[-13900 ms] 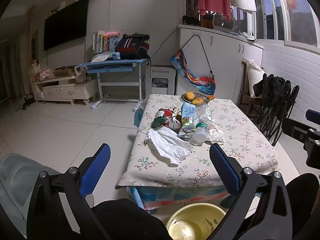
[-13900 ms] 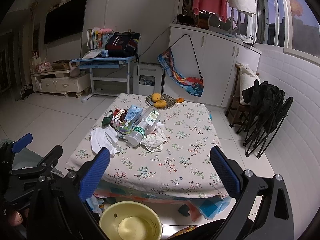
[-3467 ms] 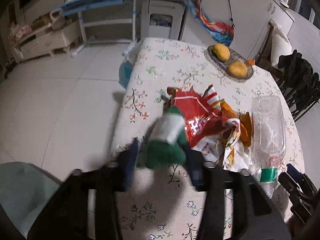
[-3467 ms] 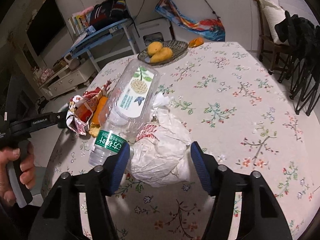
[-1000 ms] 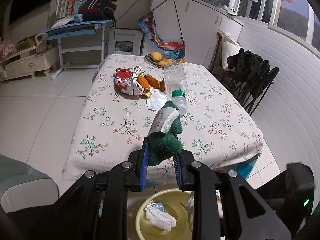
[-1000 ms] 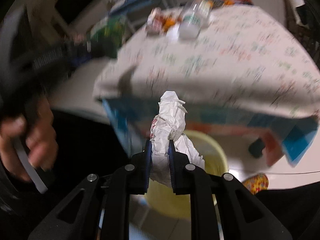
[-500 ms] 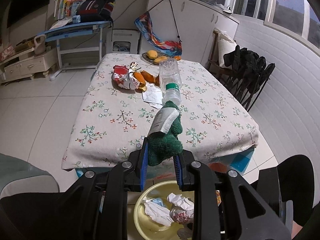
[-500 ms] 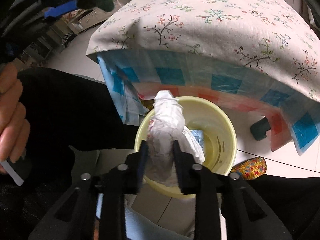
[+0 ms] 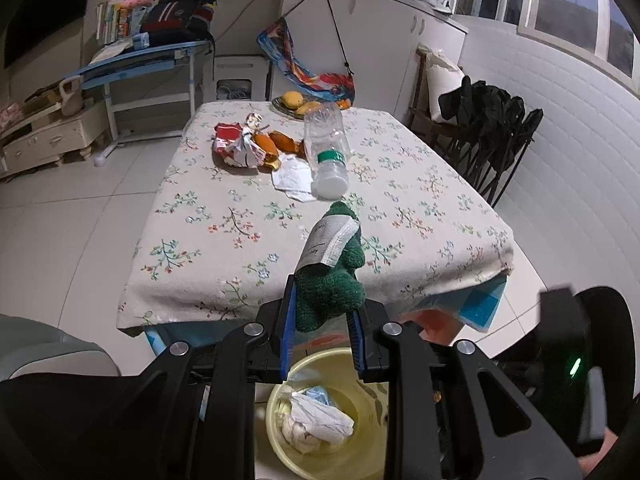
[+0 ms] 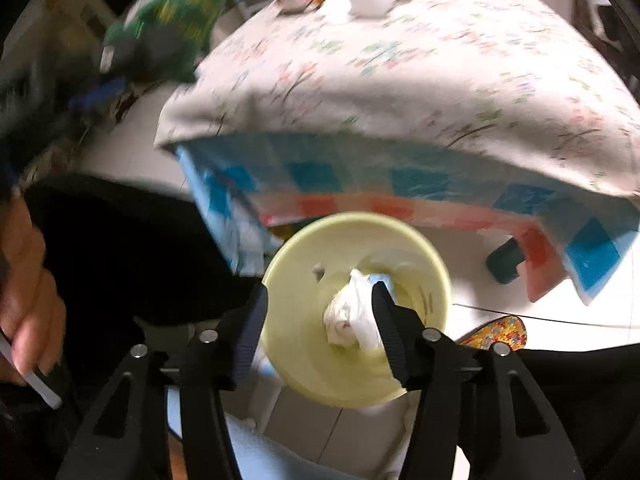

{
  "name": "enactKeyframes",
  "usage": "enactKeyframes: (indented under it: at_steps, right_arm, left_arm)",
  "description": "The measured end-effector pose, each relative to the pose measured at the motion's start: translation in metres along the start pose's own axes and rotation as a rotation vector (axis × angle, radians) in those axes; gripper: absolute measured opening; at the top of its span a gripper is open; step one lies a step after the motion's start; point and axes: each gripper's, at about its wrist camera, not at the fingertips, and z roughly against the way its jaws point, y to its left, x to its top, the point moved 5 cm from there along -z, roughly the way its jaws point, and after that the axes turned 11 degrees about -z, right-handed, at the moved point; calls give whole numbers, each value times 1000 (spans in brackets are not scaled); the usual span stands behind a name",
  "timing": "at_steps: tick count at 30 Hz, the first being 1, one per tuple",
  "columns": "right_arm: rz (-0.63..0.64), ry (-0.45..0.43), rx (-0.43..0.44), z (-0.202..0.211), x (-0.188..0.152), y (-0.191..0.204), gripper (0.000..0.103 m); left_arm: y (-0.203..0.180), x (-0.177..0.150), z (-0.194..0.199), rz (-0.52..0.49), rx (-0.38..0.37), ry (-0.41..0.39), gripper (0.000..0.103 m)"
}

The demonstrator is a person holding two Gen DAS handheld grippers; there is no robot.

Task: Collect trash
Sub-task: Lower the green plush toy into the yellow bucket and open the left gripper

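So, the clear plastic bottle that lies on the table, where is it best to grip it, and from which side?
Probably across the neck just behind the green label band of the bottle, coming from above. It lies on its side with the white cap toward the near table edge; the neck is narrower and looks stiffer than the wide clear body.

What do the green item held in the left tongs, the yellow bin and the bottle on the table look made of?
Fuzzy green item: knitted or fleecy fabric, going by its matte nap, with a grey printed label; possibly a sock.
Round pale-yellow bin: likely moulded plastic, with a smooth, slightly glossy wall.
Clear bottle lying on its side: thin transparent plastic with a white cap.
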Motion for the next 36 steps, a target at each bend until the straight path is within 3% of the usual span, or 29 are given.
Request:
enactKeyframes:
  at_steps: [7,10,18,21,30,36]
  right_arm:
    - [-108,-264,30,51,27,-20,64]
    - [-158,-337,33,66,34,-30,66]
    - [-225,-406,44,79,42,-45,67]
    - [-231,-419,42,80,42,-47,67]
    - [-258,-454,18,82,43,-56,70]
    - [-247,-486,-14,86,43,-56,72]
  left_arm:
    - [-20,-18,-6,-49,-43,57,22]
    - [-33,-30,-12,-80,-76,108,22]
    - [-63,-68,-38,-167,-162,299,24]
    - [-70,-76,-43,-210,-150,345,25]
    - [-67,-72,-41,-208,-132,336,38]
    - [-54,-54,-28,-175,-35,226,60]
